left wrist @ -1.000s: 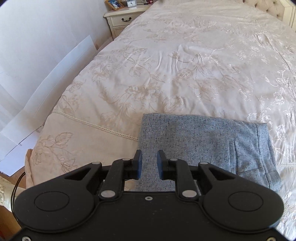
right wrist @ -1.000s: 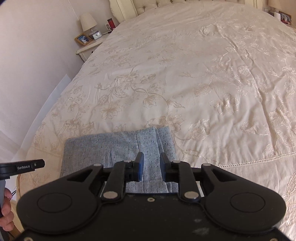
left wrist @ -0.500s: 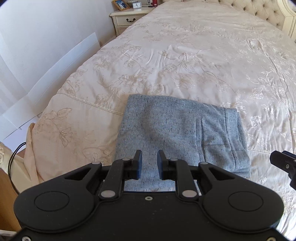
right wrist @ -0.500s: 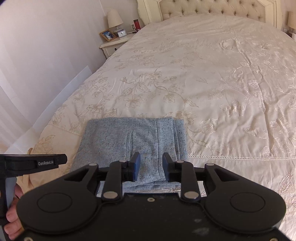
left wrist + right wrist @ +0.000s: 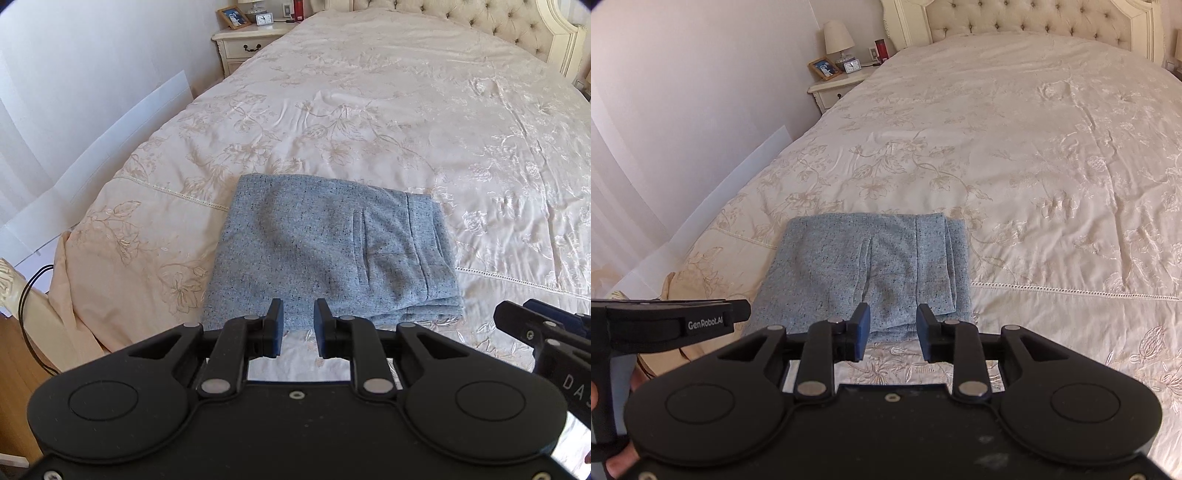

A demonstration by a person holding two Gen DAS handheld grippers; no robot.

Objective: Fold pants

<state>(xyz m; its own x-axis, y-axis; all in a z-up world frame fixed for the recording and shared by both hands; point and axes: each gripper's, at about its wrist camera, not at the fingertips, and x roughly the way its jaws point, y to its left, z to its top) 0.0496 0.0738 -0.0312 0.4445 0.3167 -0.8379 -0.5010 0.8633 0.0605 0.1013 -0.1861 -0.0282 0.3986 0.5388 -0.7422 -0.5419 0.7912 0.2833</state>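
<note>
Speckled grey-blue woven pants (image 5: 325, 251), folded into a compact rectangle, are seen lying near the foot of a cream embroidered bedspread (image 5: 369, 122), soft, limp and best pinched at a layered edge, while left gripper (image 5: 297, 328) and right gripper (image 5: 893, 330) are held parted and empty.

We read "GenRobot.AI" in pale letters on the black side of the left claw (image 5: 670, 323), seen at the left edge of the right wrist view. In the left wrist view the right claw (image 5: 546, 334) carries the white letters "DAS", cut off at the frame edge. We can read no other text.
</note>
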